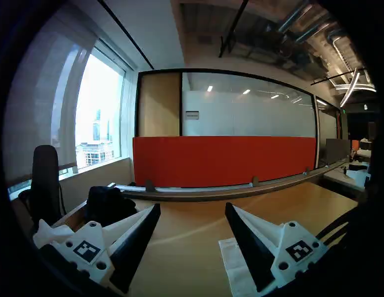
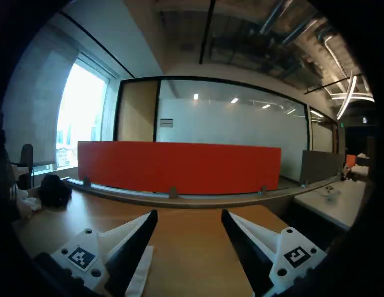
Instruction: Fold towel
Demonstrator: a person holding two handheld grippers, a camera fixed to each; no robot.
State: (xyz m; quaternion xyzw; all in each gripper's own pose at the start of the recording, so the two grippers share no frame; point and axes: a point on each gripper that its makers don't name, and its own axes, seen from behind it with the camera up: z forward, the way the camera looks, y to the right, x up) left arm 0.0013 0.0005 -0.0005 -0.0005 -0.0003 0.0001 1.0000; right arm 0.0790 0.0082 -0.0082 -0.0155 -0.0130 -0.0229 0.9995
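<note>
1. Wooden desk (image 1: 192,247) fills the lower half of both views, backed by an orange-red partition (image 1: 221,161) and a frosted glass wall (image 1: 246,106).
2. At the bottom of the left gripper view, the left gripper (image 1: 192,205) has its two black fingers spread wide with nothing between them but bare wood. It hangs low over the desk.
3. At the bottom of the right gripper view, the right gripper (image 2: 189,212) is just as wide apart and empty.
4. The white towel (image 1: 232,265) lies flat on the desk at the lower right of the left gripper view, partly under that gripper's right-hand finger.
5. In the right gripper view the towel (image 2: 142,272) shows at the lower left, beside the left-hand finger.
6. So the towel sits between the two grippers, inward of each. Neither looks clearly nearer.
7. Its visible edge runs forward, roughly along the fingers. I cannot tell its long axis, as only a narrow strip appears.
8. What shows is pale and smooth, with a straight edge and a faint weave.
9. Either gripper would likely have to swing inward and dip to pinch an edge.
10. Farther out, a black bag (image 1: 107,203) rests at mid left, with a dark chair (image 1: 45,178) and a bright window (image 1: 100,119) beyond.
</note>
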